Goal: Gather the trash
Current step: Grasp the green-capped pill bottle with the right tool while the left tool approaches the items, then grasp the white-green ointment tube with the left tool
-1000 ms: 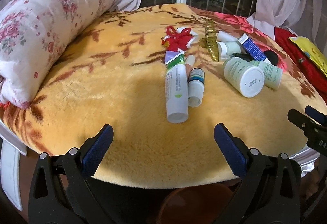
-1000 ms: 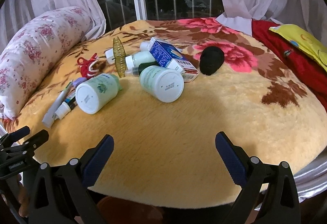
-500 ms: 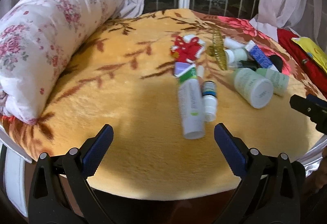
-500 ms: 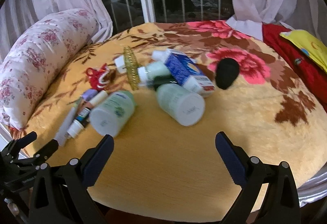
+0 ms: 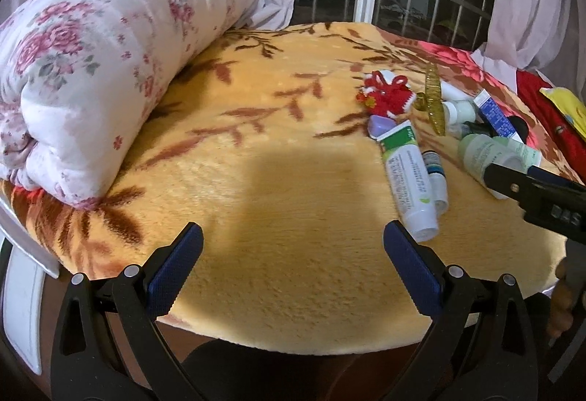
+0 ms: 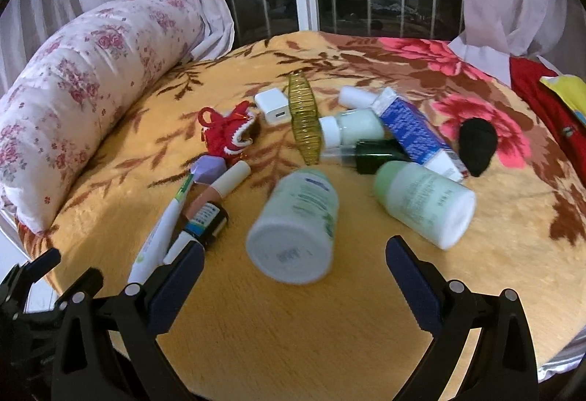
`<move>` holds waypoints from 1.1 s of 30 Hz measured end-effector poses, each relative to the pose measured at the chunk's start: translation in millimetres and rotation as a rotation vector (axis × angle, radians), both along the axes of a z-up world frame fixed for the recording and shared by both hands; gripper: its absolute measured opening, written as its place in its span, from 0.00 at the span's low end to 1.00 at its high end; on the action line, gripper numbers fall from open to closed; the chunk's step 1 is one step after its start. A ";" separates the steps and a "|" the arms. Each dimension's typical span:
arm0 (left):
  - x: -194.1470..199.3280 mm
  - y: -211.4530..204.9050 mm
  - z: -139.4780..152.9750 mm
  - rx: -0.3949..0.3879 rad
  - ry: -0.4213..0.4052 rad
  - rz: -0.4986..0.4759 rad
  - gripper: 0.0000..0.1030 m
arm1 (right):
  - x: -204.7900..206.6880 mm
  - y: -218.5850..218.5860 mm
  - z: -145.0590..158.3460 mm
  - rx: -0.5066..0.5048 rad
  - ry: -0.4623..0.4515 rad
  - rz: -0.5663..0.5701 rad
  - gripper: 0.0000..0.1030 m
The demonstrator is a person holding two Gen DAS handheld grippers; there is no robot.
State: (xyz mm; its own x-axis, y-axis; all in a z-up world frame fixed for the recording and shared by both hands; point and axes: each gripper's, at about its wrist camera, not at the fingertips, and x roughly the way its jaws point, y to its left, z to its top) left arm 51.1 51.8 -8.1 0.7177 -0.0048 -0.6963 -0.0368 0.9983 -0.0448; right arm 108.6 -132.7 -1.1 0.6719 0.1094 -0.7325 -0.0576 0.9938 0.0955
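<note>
Blanket [image 6: 329, 346] strewn: bottles [image 6: 293, 236] (toppled); right tool [image 6: 293, 287] gaping.

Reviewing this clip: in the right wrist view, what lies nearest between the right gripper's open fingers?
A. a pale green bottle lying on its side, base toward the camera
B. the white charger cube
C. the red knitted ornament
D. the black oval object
A: the pale green bottle lies on its side on the yellow blanket, just ahead of the open right gripper.

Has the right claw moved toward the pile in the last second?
Yes. The right claw has advanced over the yellow plush blanket: the nearest pale green bottle now lies between its open fingers, far nearer than before.
</note>
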 end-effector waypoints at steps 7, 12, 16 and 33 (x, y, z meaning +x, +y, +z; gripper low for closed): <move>0.7 6.4 -3.7 -0.032 0.000 -0.004 0.94 | 30.7 3.6 -11.9 -0.036 0.017 -0.048 0.95; 0.4 7.6 -5.6 -0.038 -0.002 -0.010 0.94 | 53.5 -9.1 -32.8 0.038 0.088 -0.085 0.61; 1.6 6.7 -7.7 -0.037 0.001 -0.013 0.94 | 56.1 -13.2 -38.1 0.048 0.068 -0.091 0.46; 13.5 -53.3 -13.7 0.025 0.005 -0.184 0.94 | -9.4 -49.4 -17.9 0.138 -0.035 -0.044 0.46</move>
